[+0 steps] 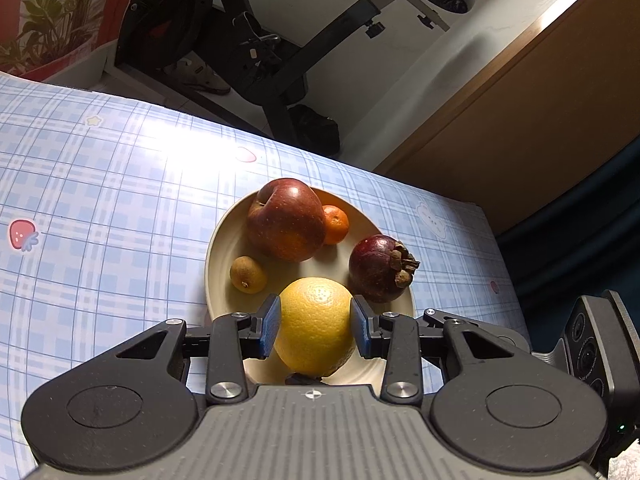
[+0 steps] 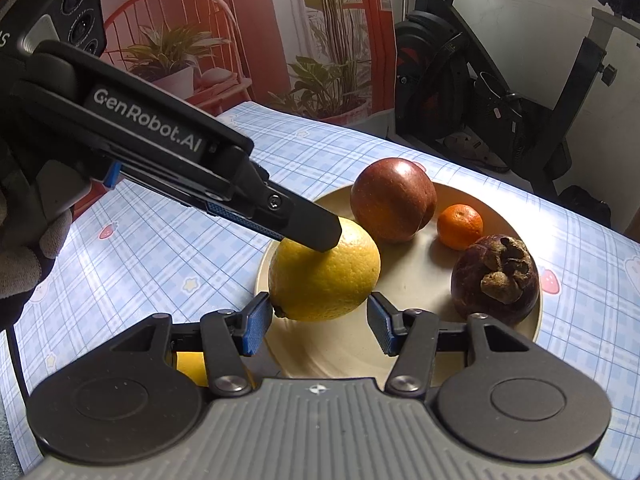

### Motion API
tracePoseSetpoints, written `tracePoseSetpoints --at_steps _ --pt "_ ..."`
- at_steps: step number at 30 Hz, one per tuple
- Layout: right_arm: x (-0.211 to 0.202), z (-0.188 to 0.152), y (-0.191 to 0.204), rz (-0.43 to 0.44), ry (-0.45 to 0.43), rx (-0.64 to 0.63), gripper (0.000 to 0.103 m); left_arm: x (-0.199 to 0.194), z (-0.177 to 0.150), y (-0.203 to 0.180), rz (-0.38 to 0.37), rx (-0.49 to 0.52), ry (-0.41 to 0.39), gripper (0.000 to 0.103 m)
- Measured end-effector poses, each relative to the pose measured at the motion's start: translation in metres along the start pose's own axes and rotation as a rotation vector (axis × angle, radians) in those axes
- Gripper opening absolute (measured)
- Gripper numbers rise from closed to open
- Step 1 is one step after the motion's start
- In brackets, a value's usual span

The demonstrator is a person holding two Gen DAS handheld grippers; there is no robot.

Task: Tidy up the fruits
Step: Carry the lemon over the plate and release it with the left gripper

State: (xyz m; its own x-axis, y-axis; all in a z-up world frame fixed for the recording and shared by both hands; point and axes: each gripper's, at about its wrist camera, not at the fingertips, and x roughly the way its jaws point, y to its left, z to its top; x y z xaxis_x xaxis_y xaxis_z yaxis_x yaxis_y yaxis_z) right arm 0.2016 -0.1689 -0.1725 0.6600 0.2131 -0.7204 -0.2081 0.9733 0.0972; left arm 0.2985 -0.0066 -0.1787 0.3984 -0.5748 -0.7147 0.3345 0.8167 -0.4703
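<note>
A cream plate (image 1: 224, 240) (image 2: 400, 356) sits on the blue checked tablecloth. It holds a red apple (image 1: 286, 220) (image 2: 392, 200), a small tangerine (image 1: 335, 224) (image 2: 460, 221), a dark mangosteen (image 1: 380, 268) (image 2: 494, 276) and a small brown fruit (image 1: 248, 274). My left gripper (image 1: 316, 326) is shut on a yellow orange (image 1: 314, 326) (image 2: 324, 276) over the plate's near side; it shows from the side in the right wrist view (image 2: 320, 236). My right gripper (image 2: 318, 324) is open and empty just in front of the orange.
Another yellow fruit (image 2: 192, 368) lies partly hidden under my right gripper's left finger. An exercise bike (image 1: 256, 40) (image 2: 500, 92) stands beyond the table's far edge. Potted plants (image 2: 328, 80) and a wooden cabinet (image 1: 540, 120) are behind. The table edge runs close on the right.
</note>
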Motion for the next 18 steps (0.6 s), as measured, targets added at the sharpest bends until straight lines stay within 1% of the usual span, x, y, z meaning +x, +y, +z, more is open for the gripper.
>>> tracePoseSetpoints --at_steps 5,10,18 --pt "0.010 0.002 -0.002 -0.001 0.016 -0.012 0.055 0.005 0.003 0.003 0.020 0.013 0.008 0.040" --pt "0.017 0.004 -0.005 0.020 0.028 0.008 0.055 0.008 0.004 0.006 0.041 0.011 0.009 0.040" --pt "0.026 0.008 -0.003 0.049 0.014 0.000 0.056 0.002 0.007 0.015 0.068 -0.008 -0.014 0.039"
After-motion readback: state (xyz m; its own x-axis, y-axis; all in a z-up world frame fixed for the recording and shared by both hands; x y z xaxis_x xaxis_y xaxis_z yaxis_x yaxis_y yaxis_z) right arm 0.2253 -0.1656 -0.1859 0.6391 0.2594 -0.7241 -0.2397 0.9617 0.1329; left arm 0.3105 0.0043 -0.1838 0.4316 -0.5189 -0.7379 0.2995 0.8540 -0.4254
